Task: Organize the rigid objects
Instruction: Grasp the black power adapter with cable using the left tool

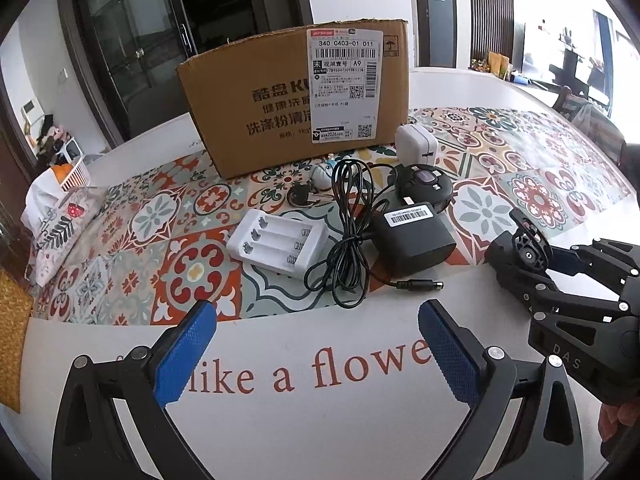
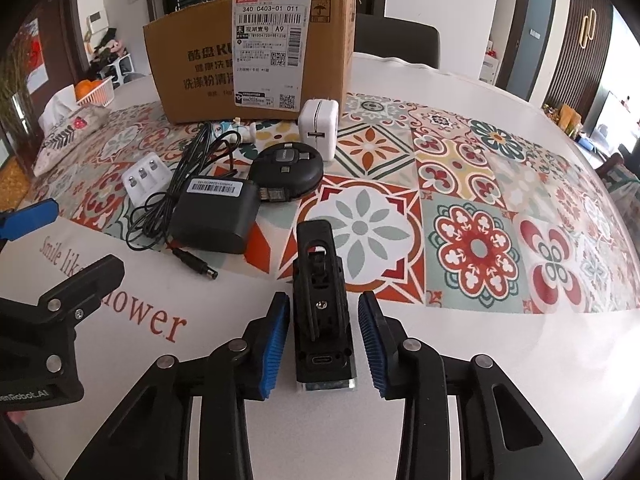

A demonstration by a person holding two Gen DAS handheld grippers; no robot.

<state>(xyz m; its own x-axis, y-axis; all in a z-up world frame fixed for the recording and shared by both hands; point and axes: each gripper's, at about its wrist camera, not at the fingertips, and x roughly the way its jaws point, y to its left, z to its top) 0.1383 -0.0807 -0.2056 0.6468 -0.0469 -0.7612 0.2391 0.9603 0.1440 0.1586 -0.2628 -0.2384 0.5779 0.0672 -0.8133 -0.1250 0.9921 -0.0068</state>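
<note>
A cardboard box [image 1: 296,100] stands at the back of the table, also in the right wrist view [image 2: 248,56]. In front of it lie a white battery charger [image 1: 276,240], a black power adapter [image 1: 412,236] with a coiled cable [image 1: 352,216], a round black cable reel [image 1: 424,184] and a white plug cube [image 1: 416,144]. My right gripper [image 2: 323,342] is open, its blue pads either side of a black clip-like mount [image 2: 322,304] that stands on the table. My left gripper [image 1: 316,352] is open and empty above the white cloth.
A patterned tablecloth [image 2: 480,208] covers the table, with a white strip [image 1: 320,420] bearing red lettering at the front. A floral pouch [image 1: 60,228] and a fruit basket [image 2: 94,92] sit at the far left. A small figurine [image 1: 324,172] lies by the box.
</note>
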